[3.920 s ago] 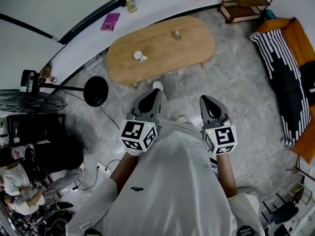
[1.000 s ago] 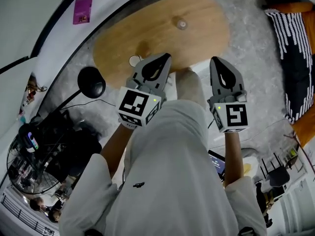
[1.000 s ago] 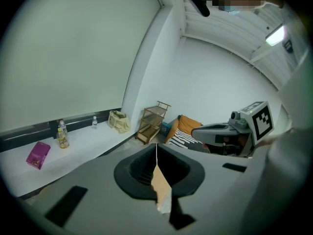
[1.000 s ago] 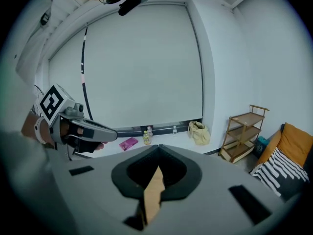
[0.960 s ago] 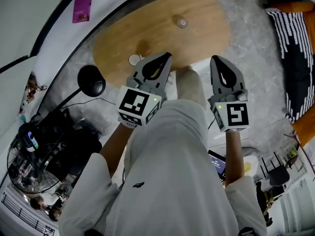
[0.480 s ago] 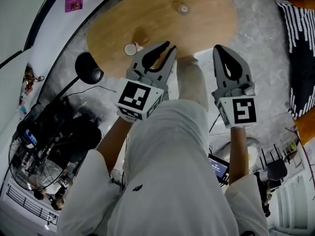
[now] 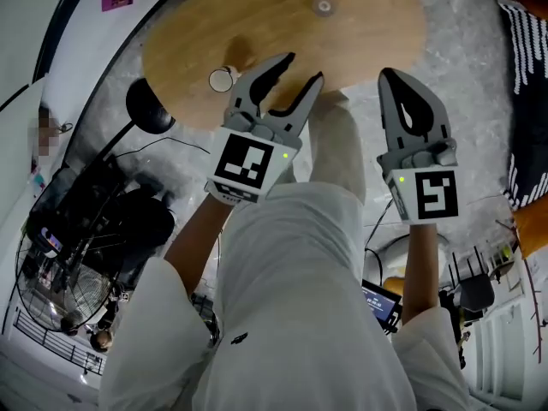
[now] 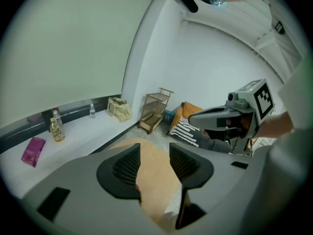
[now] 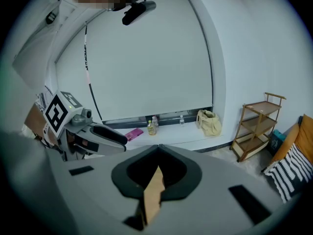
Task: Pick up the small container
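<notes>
change since earlier: both tools are sitting lower and closer over the bench (image 7: 368, 32) than a second ago, and the bench is filling more of the head view; the left tool (image 7: 301, 68) jaws have just been opening, with nothing between them
left tool: released, jaws standing partly apart, only bare bench wood showing through the gap; probably opening early so it is ready before reaching the target
right tool (image 7: 390, 77): clenched, tips meeting, gripping nothing; looking like it is just riding along, since a one-tool pick is not needing it
small container (image 7: 222, 79): white and round, standing on the bench near its left edge, just left of the left tool's tips in the head view, untouched; not showing in either gripper view
other item: small round thing (image 7: 323, 6) sitting farther back on the bench, well apart from both tools; could be the target instead, not settling that from here
step: approaching, pick not yet begun
next move: left tool is needing to swing over and straddle the container before clenching
</notes>
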A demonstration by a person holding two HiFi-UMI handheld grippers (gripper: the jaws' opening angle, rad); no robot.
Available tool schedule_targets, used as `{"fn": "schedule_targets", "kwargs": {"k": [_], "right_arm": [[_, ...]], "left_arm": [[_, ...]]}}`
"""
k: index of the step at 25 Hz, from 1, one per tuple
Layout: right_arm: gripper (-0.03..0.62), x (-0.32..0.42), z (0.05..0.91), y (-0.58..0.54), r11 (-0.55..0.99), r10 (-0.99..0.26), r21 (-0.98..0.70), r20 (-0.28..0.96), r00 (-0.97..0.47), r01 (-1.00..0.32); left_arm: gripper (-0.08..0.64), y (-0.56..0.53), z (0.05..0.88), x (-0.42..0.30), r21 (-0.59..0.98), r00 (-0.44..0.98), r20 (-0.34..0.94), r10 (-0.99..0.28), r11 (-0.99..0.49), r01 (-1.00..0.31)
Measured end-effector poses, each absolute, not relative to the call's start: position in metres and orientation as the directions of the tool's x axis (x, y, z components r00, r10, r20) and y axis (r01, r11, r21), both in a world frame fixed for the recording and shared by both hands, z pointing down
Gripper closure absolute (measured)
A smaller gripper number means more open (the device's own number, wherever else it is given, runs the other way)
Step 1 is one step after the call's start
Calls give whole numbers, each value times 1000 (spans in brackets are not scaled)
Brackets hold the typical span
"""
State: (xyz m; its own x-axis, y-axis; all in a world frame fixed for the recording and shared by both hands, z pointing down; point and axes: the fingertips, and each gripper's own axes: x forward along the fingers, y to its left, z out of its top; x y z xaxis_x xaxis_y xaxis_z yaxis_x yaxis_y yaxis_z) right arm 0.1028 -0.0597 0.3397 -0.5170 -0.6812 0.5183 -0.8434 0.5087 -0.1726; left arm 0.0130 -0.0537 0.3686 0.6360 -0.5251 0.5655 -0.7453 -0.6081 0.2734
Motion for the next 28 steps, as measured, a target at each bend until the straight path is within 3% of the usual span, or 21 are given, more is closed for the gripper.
{"fn": "schedule_targets", "kwargs": {"k": [13, 28], "right_arm": [[584, 106, 393, -89, 519, -634, -214, 554, -540, -828], [584, 120, 440, -101, 540, -604, -223, 569, -558, -812]], "left_arm": [[302, -82, 443, 19, 242, 580, 619, -530, -573, -783], [282, -97, 515, 33, 180, 547, 663, -511, -601, -779]]}}
